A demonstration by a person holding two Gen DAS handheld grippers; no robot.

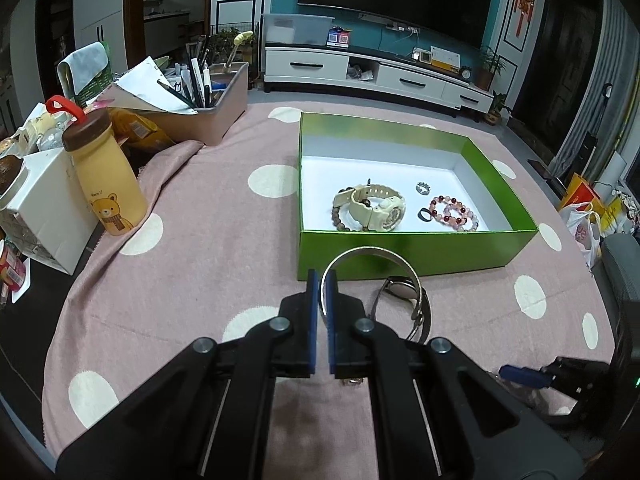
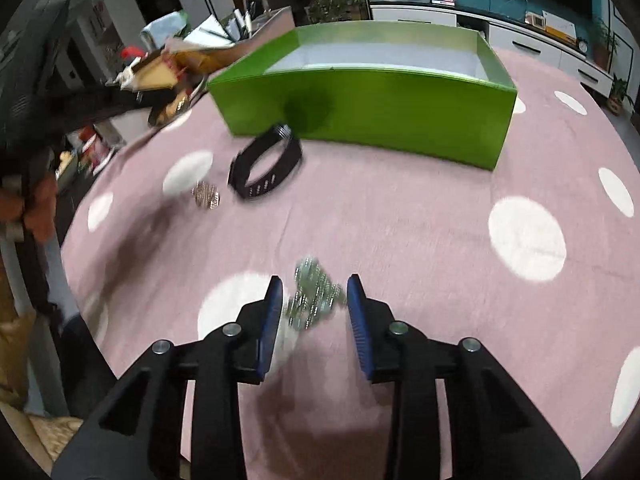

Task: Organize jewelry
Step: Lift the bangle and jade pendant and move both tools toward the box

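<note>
Bangle lifted, sparkly chain next.
My left gripper [image 1: 321, 280] is clamped on the silver bangle [image 1: 372, 256]; my right gripper [image 2: 314, 292], apart, straddles the chain [image 2: 314, 296] and must pinch, then reach the green box [image 1: 420, 248].

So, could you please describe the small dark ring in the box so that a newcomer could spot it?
Find the green box on the pink dotted cloth. On its white floor, the ring lies between the cream watch and the pink bead bracelets. It is plain and dark; the silver ring behind it is paler.
</note>
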